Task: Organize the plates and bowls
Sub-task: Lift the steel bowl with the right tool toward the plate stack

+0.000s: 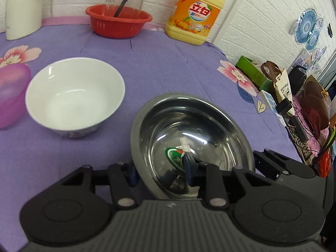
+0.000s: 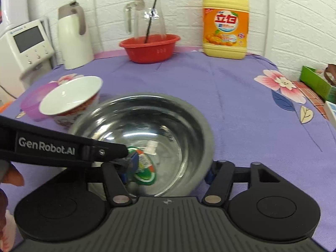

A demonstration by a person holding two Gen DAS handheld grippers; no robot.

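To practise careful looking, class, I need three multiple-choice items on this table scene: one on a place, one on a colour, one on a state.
1. Where does the clear glass jug stand?
A. In the white ceramic bowl
B. In the round red plastic basin
C. On the floor

2. What colour is the body of the tall plastic detergent bottle?
A. Blue
B. Green
C. Yellow

3. What is the left gripper doing?
A. Shut on the rim of the shiny round steel bowl
B. Wide open above the white ceramic bowl
C. Holding a spoon

Key: 1 B, the jug's base sits inside the basin; 2 C, the body and cap are yellow with an orange label; 3 A, one finger is inside the rim and one outside.
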